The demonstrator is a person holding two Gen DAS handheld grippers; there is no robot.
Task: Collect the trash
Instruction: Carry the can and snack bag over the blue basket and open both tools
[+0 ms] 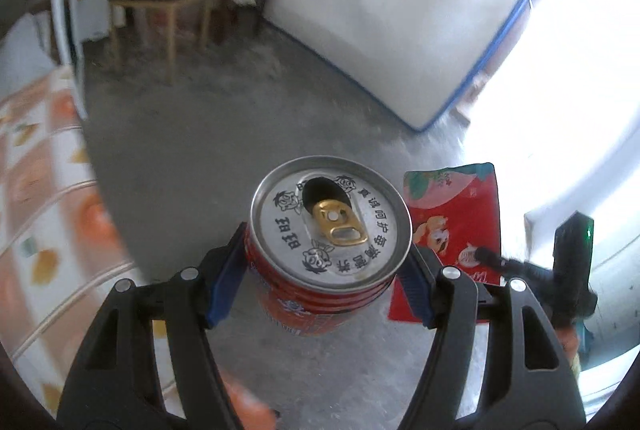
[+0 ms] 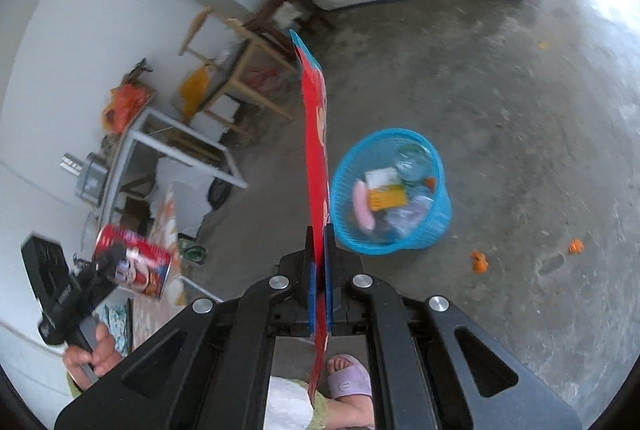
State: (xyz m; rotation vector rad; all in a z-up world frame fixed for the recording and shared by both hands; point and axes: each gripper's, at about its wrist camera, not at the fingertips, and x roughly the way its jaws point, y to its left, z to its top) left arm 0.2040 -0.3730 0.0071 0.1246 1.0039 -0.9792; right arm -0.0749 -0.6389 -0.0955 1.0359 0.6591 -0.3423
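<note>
The silver lid of the red can [image 1: 331, 226] is showing black Chinese characters, "旺旺", upside down, beside a ring of smaller characters and cartoon faces.

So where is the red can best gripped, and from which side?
Across its ribbed side wall just under the rim, from the opened top end. The red can is round and rigid, and the left gripper already clamps it that way, blue pads on opposite sides.

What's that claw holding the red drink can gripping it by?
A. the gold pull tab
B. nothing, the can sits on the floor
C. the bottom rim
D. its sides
D: the left gripper has its blue pads pressed on opposite sides of the red can, holding it above the floor.
</note>
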